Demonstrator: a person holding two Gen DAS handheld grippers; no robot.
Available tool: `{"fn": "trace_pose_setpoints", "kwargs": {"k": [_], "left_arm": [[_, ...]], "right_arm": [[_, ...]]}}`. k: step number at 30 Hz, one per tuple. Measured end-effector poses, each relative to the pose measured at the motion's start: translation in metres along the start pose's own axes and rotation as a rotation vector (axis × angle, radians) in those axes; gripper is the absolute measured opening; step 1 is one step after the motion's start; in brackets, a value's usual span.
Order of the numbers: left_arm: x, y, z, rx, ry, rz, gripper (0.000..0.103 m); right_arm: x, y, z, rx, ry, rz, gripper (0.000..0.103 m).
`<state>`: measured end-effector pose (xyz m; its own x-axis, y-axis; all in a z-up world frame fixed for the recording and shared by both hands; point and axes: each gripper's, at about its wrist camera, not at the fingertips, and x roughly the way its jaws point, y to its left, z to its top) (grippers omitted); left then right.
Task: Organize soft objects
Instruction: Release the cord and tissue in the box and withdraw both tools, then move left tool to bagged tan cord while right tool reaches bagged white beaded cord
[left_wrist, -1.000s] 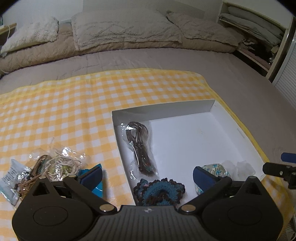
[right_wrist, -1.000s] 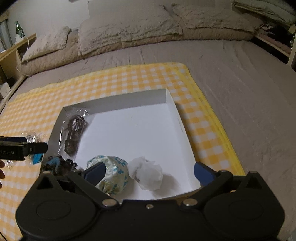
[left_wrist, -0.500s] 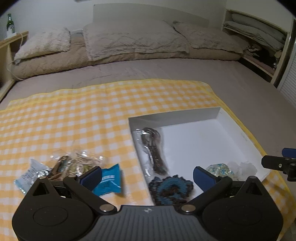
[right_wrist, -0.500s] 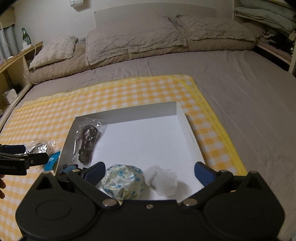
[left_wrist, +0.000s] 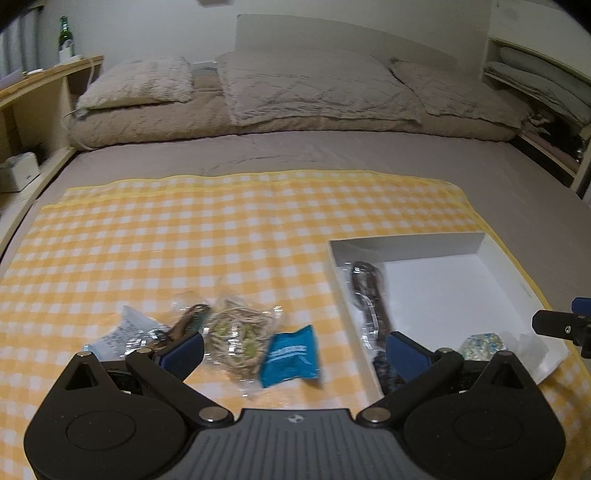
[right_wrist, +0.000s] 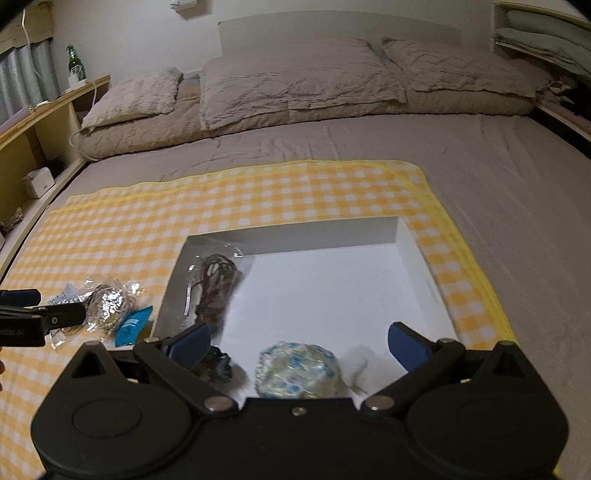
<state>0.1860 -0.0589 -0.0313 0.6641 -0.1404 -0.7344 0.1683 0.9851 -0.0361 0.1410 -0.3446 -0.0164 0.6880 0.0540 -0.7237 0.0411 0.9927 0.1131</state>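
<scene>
Both claws, left claw (left_wrist: 293, 350) and right claw (right_wrist: 299, 341), hover spread apart, empty; the blue crinkly packet (left_wrist: 290, 356) lies left of the white cardboard tray (left_wrist: 406, 245), between the left claw's fingers.

left tongs (left_wrist: 293, 352) spread wide, empty; right tongs (right_wrist: 299, 345) likewise, both level.

Checked cloth (left_wrist: 207, 236) woven, matt, yellow-white. White box (right_wrist: 332, 236) smooth matt card. Clear bags (left_wrist: 236, 328) crinkly glossy plastic over rough cord. Blue packet (left_wrist: 291, 354) shiny foil-like. Left gripper (left_wrist: 293, 349) matt black plastic, blue pads (left_wrist: 184, 352) ribbed. Pillows (right_wrist: 295, 85) quilted, soft.
</scene>
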Motion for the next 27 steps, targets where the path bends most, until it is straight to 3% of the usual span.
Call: {"fn": "trace_pose_setpoints", "kwargs": {"k": [27], "left_arm": [[-0.014,0.119,-0.008,-0.129,-0.044,0.186,0.103]], "right_arm": [[0.032,0.13,0.025,-0.123,-0.022,0.184,0.103]]}}
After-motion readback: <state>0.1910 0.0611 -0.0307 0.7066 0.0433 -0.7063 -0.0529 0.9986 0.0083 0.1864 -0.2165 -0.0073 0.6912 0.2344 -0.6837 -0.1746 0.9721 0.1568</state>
